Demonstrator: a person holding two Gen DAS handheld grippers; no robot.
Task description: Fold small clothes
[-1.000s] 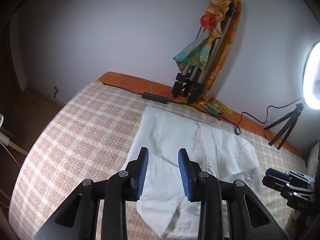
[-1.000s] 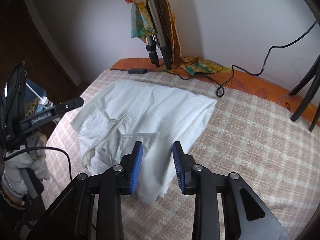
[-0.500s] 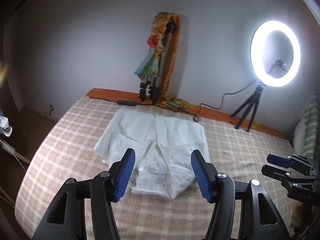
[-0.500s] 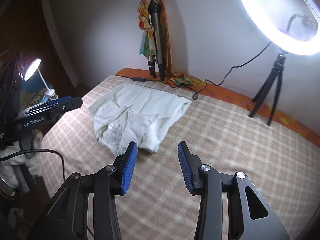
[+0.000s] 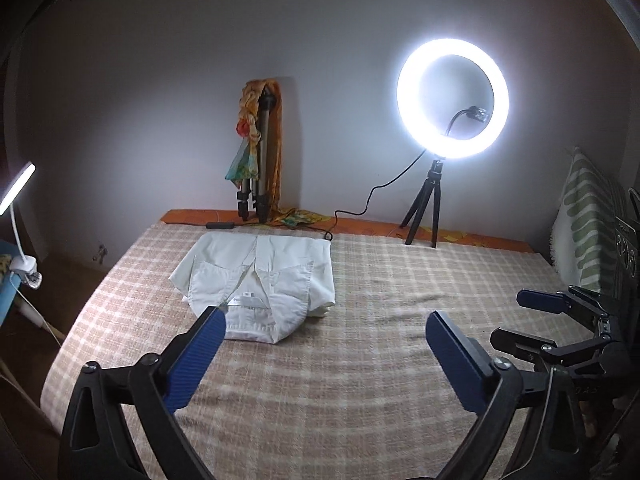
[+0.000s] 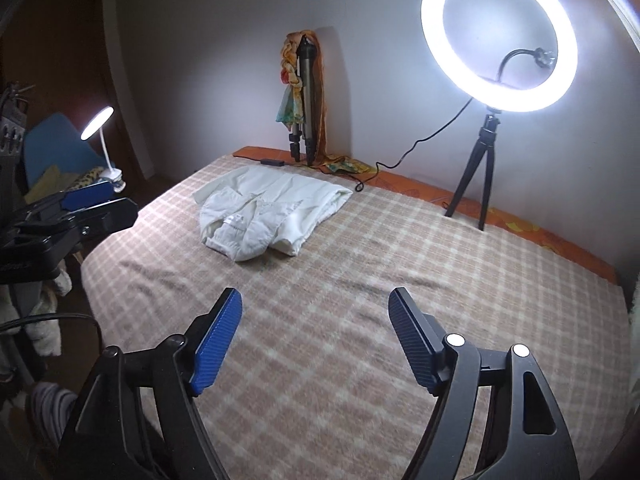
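White shirt (image 5: 260, 280) folded on bed (image 5: 360, 360), far side, near wall. Left gripper (image 5: 324, 360) and right gripper (image 6: 314, 340): jaws opening, nothing between. Shirt ahead and left of both, well apart; left nearer. Long axis unclear.

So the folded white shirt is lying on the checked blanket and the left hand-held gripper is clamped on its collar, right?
Not quite. The folded white shirt does lie on the checked blanket, but the left hand-held gripper holds nothing: its jaws are opening over bare blanket, short of the shirt. The left wrist view shows this.
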